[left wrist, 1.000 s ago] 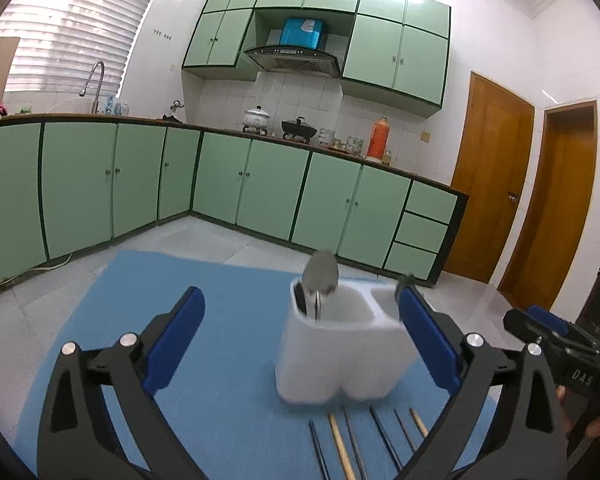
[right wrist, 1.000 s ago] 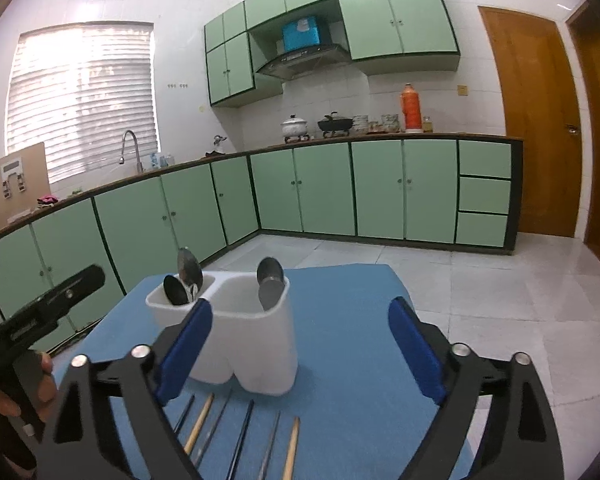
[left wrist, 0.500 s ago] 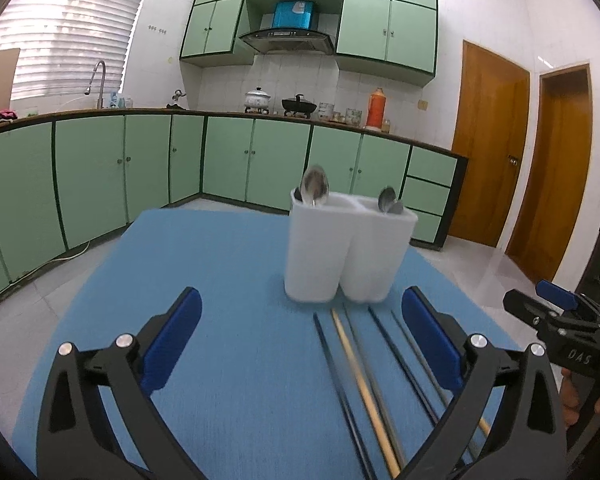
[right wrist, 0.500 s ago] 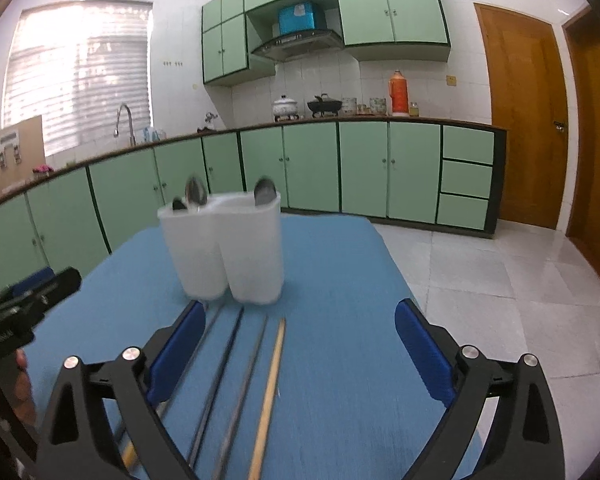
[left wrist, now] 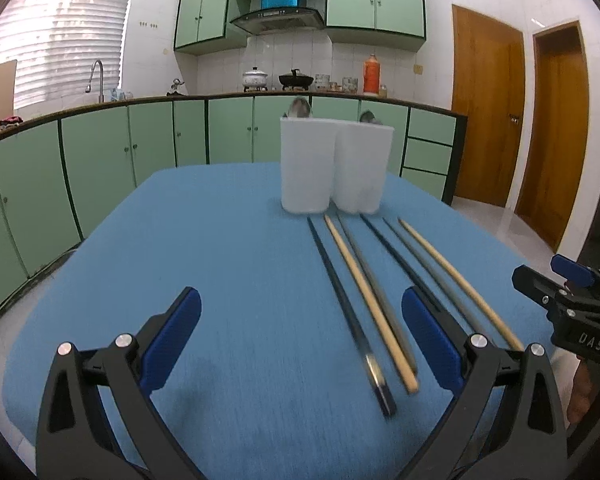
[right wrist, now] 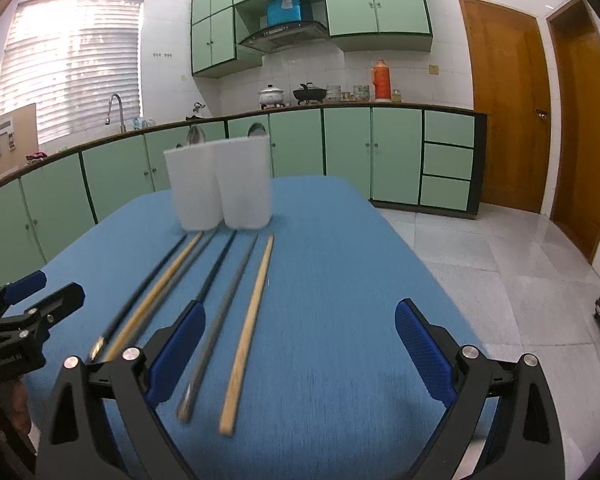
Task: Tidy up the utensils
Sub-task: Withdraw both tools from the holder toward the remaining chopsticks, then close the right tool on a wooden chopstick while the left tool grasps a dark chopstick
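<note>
A white two-compartment utensil holder (left wrist: pixel 335 164) (right wrist: pixel 220 184) stands at the far side of the blue table (left wrist: pixel 220 280), with spoon heads (left wrist: pixel 298 107) showing above its rim. Several chopsticks, some black (left wrist: pixel 342 292), some wooden (left wrist: pixel 366 300) (right wrist: pixel 250 320), some grey (right wrist: pixel 220 320), lie side by side in front of it. My left gripper (left wrist: pixel 300 340) is open and empty, low over the table's near side, left of the chopsticks. My right gripper (right wrist: pixel 300 352) is open and empty; its left finger (right wrist: pixel 176 348) overlaps the chopsticks' near ends.
The blue table (right wrist: pixel 332 280) has its edge to the right, above a tiled floor (right wrist: pixel 500 260). Green kitchen cabinets (left wrist: pixel 100 152) line the back wall. The other gripper shows at each view's side, in the left wrist view (left wrist: pixel 572 312) and in the right wrist view (right wrist: pixel 20 320).
Both grippers have pulled back from the holder and dropped lower toward the table. The holder now looks farther away and the full length of the chopsticks is in view.
</note>
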Motion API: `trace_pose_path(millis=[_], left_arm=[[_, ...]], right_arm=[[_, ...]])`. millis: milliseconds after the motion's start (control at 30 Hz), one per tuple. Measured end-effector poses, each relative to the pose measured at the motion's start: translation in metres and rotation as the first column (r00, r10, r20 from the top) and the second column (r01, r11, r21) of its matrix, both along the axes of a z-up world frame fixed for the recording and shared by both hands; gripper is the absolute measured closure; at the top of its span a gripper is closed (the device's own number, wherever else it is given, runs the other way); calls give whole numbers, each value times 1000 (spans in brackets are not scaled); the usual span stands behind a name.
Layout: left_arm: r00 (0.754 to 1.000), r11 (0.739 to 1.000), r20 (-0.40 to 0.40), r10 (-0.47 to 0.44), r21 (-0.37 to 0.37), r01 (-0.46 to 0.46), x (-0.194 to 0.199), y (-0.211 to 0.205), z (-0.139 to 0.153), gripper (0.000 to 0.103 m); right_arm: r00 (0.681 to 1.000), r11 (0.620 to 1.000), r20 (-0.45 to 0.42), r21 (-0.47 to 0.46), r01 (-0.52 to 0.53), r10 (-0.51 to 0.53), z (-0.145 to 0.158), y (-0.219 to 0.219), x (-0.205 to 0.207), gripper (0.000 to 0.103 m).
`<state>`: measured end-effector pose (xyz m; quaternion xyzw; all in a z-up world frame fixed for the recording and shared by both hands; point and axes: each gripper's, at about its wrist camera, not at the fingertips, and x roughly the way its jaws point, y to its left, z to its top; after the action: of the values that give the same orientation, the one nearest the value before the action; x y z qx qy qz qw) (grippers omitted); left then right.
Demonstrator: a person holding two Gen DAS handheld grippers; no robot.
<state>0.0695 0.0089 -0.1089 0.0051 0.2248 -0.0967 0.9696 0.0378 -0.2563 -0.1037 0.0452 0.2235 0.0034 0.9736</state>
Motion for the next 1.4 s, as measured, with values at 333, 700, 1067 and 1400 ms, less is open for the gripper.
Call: trace_pose_path(millis=[333,700,1067,1400], left_arm=[[999,999,-1,39,-11,-39,-31,8,-18,6],[999,999,1,53,-12,-53,-38,5,-22,6],[998,998,3,55,-21,-55,-39,-2,-25,6],[998,998,11,62,-6,-62,-41,-11,-29,8]], right_arm=[[1000,999,7,-45,-17,17,-23,15,-29,11],[999,998,23,-61,-23,25,-40,22,-31,53],[997,994,67,-108,-28,35,-45,37,-37,85],[996,989,90,-149,-14,28,-45,42,-42,96]])
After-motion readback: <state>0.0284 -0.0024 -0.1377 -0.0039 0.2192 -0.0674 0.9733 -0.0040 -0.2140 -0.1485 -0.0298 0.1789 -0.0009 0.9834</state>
